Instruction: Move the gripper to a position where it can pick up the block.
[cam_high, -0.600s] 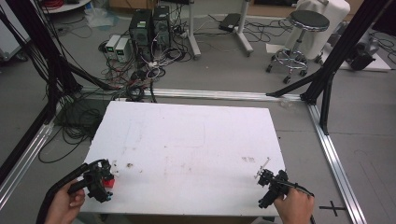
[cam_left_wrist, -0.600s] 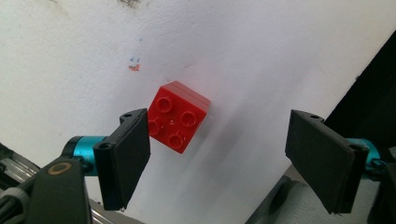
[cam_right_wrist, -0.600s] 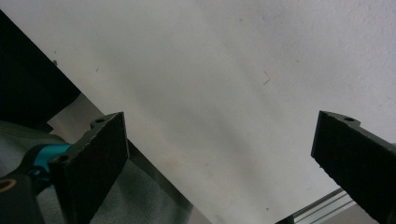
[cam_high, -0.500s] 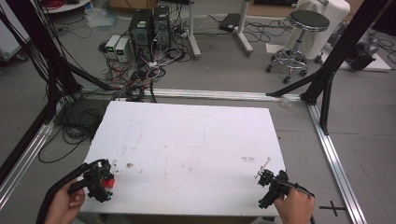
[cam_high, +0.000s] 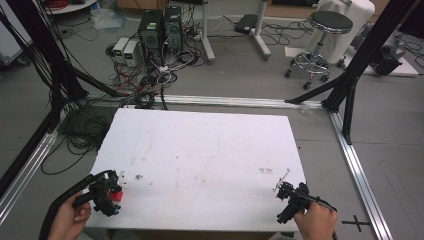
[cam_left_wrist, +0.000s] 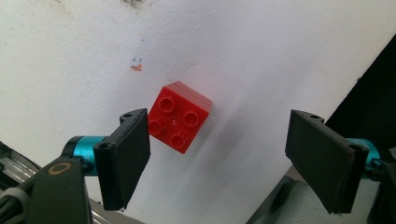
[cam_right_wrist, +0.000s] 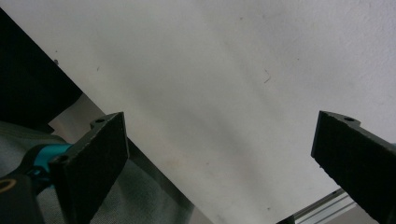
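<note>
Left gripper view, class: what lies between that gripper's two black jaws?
A red four-stud brick lies on the white table between the open left gripper's jaws, close beside one jaw; bare table fills the gap to the other.

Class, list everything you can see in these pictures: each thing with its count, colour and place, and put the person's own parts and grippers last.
Table: one, white, centre.
Brick: one, red, four studs, near the table's left front corner, between the left gripper's jaws, touching neither.
Stool: one, black seat, chrome base, floor beyond the table's right.
Computer towers: two, dark, floor beyond the table's left.
Cables: many, black, floor at left.
Left gripper: one, black jaws, open.
Right gripper: one, black jaws, open, table's right front.
Hands: two, bottom edge.
</note>
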